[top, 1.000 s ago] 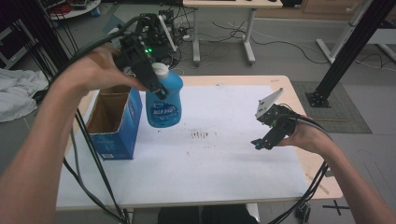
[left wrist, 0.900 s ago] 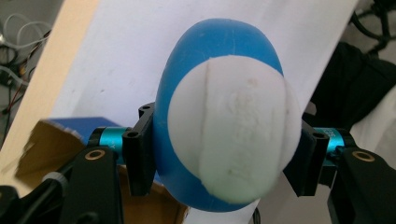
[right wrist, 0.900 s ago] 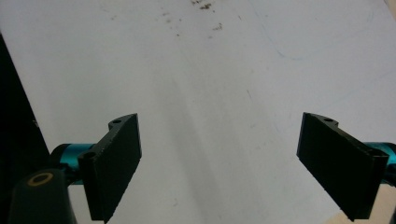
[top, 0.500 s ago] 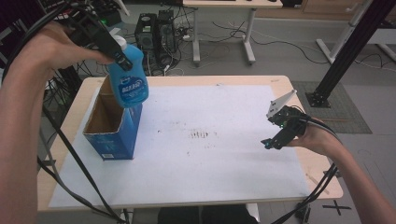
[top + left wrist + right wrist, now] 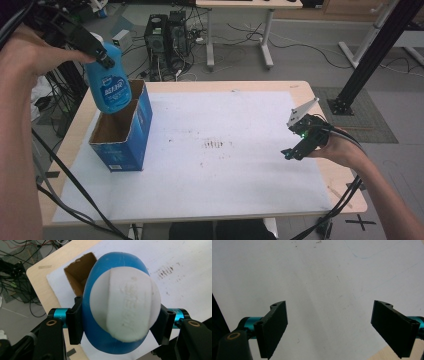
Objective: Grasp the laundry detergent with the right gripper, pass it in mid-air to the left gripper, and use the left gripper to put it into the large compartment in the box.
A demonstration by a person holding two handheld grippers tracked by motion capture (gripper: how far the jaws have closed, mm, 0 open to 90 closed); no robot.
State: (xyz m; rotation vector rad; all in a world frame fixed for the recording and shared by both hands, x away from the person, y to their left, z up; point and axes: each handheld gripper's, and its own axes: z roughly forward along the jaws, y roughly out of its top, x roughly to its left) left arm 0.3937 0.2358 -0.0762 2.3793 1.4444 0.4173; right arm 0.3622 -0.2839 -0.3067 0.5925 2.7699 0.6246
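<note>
Blue bottle (image 5: 108,89), white cap up, hangs tilted in the high view, its base just over the open top of the box (image 5: 122,131). Left gripper (image 5: 102,59) clamps it near the neck, above the table's (image 5: 260,86) far left corner. Box: blue card, brown inside, standing at the left edge of a white sheet (image 5: 220,170) with a brown smudge near its middle. Right gripper (image 5: 294,150) hovers low over the sheet's right side, well apart from bottle and box; grey plate on top, cable trailing off the near edge. Its opening cannot be judged from this height.

Left gripper view: looks down on the bottle's cap (image 5: 125,305), raised lettering across it, blurred. Both jaws press the blue body just under the cap. Below, one corner of the box's brown mouth (image 5: 80,272) shows past the bottle, with sheet and bare wood beyond.

Right gripper view: jaws stand wide apart with nothing between them, only the sheet (image 5: 324,277) beneath, marked by faint blue pen lines and small specks.
</note>
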